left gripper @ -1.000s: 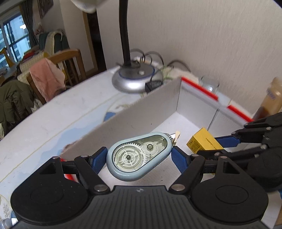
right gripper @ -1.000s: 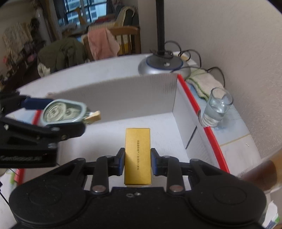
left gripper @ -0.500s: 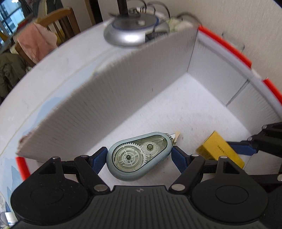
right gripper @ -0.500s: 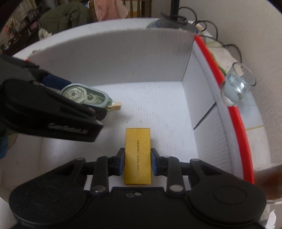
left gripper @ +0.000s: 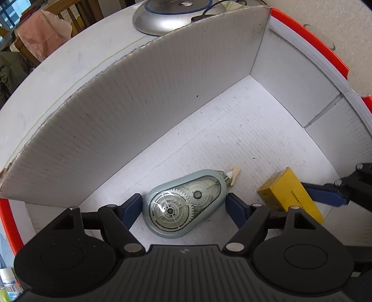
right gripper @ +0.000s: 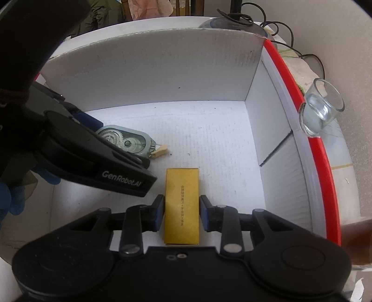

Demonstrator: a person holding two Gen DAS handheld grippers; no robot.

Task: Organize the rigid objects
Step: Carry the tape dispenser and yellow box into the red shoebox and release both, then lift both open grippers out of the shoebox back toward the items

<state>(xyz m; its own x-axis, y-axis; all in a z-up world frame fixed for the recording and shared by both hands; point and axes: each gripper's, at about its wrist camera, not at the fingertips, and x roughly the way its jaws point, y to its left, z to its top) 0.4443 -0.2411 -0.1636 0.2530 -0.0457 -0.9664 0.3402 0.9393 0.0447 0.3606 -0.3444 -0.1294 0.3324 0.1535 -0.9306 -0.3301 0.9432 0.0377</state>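
Observation:
A grey-blue correction tape dispenser [left gripper: 183, 206] with clear gears lies low over the floor of a white carton [left gripper: 139, 116]. My left gripper [left gripper: 183, 204] is shut on it, a blue pad on each side. To its right, a yellow box [left gripper: 290, 192] rests on the carton floor. In the right wrist view the yellow box [right gripper: 182, 197] sits between the pads of my right gripper [right gripper: 182, 209]. Its jaws are opening and the pads stand just off the box's sides. The dispenser [right gripper: 130, 139] shows there partly behind the left gripper's finger [right gripper: 125, 181].
The carton [right gripper: 162, 69] has tall white walls and a red rim. A glass [right gripper: 320, 109] stands just outside its right wall. A silver lamp base [left gripper: 172, 14] with cables sits behind it. A chair with a pink cloth [left gripper: 44, 30] stands beyond the round table.
Both grippers have sunk from above the carton's rim down inside it, tilting more steeply. The right pads have drawn slightly away from the yellow box. The left still holds the dispenser.

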